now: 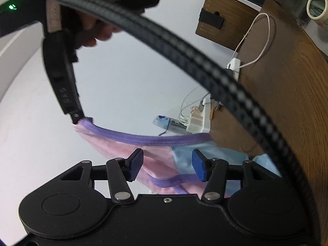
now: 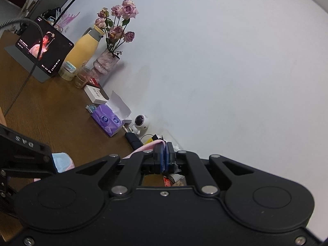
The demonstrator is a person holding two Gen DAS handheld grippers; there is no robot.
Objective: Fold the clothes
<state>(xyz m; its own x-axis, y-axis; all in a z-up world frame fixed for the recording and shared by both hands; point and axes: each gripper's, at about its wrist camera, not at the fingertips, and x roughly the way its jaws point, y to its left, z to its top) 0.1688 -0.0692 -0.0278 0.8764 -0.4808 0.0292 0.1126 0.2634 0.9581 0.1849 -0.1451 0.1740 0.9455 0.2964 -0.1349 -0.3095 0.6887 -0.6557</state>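
Note:
A pink and light blue garment (image 1: 162,160) with purple trim (image 1: 143,138) hangs in the air in the left wrist view. My right gripper (image 1: 79,119) pinches its top corner at the upper left, lifted off the table. My left gripper (image 1: 167,167) is open, its blue pads either side of the cloth just below the trim, not closed on it. In the right wrist view my right gripper (image 2: 164,156) is shut on a pink fold of the garment (image 2: 147,147); a blue part of the garment (image 2: 61,162) shows at the lower left.
A wooden table (image 2: 51,110) runs along a white wall (image 2: 225,61). On it stand a tablet (image 2: 43,49), yellow bottle (image 2: 84,49), flower vase (image 2: 106,63), purple tissue pack (image 2: 108,121) and small camera (image 2: 140,123). A black braided cable (image 1: 184,53) arcs across the left wrist view.

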